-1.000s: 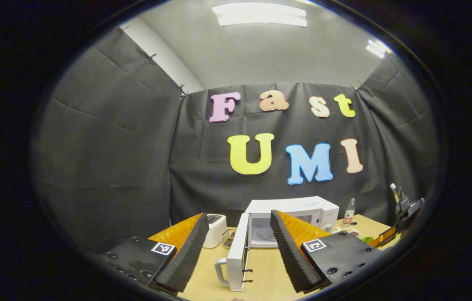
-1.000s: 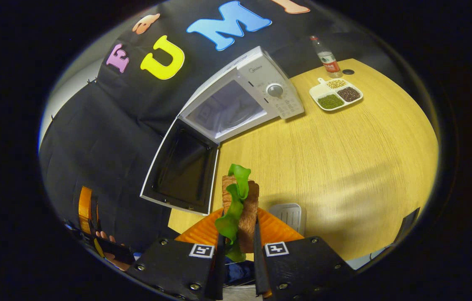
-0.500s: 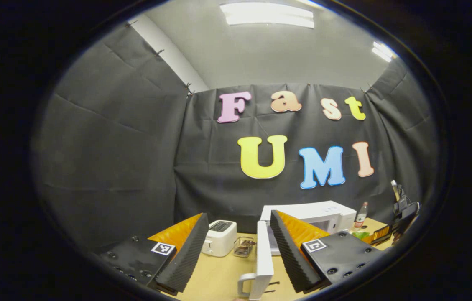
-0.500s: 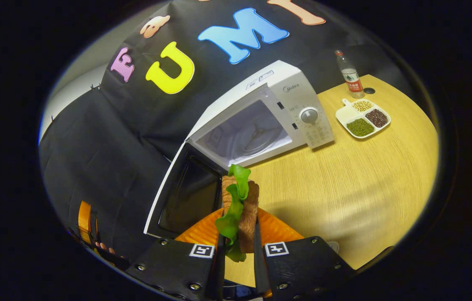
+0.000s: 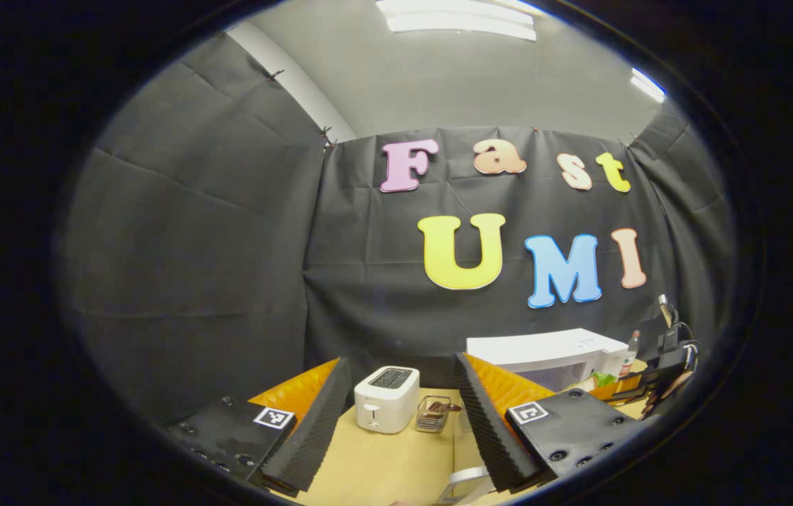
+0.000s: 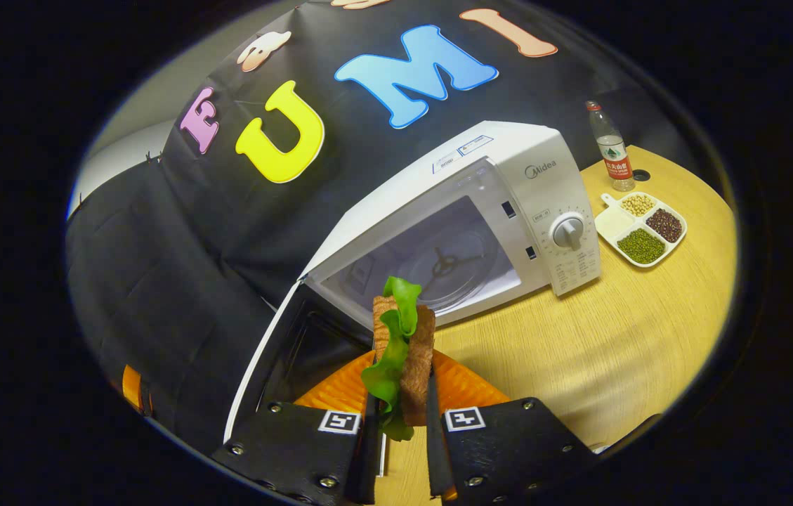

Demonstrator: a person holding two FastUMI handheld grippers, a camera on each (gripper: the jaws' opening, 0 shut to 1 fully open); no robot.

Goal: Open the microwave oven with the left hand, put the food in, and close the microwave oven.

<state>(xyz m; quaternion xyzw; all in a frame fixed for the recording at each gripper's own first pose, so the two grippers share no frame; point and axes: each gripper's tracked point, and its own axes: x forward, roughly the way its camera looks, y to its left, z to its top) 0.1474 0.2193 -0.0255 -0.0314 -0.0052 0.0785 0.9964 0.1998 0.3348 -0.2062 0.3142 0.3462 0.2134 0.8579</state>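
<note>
The white microwave (image 6: 544,176) stands on the wooden table (image 6: 621,337) with its door (image 6: 277,351) swung wide to the left. The cavity and glass turntable (image 6: 449,263) are exposed. My right gripper (image 6: 402,365) is shut on the food, a sandwich (image 6: 418,344) of brown bread and green lettuce, held upright just in front of the cavity opening. My left gripper (image 5: 400,360) is open and holds nothing, well back from the microwave (image 5: 551,351). The door handle (image 5: 466,483) shows at the bottom by its right finger. The right gripper (image 5: 659,376) appears at the far right.
A white toaster (image 5: 385,407) and a small wire basket (image 5: 433,414) sit left of the microwave. A divided white tray (image 6: 638,225) of beans and a water bottle (image 6: 610,147) lie to its right. Black cloth walls close the booth behind.
My right gripper has carried the sandwich closer to the open cavity. The left gripper has swung left, away from the door, so the toaster now sits between its fingers.
</note>
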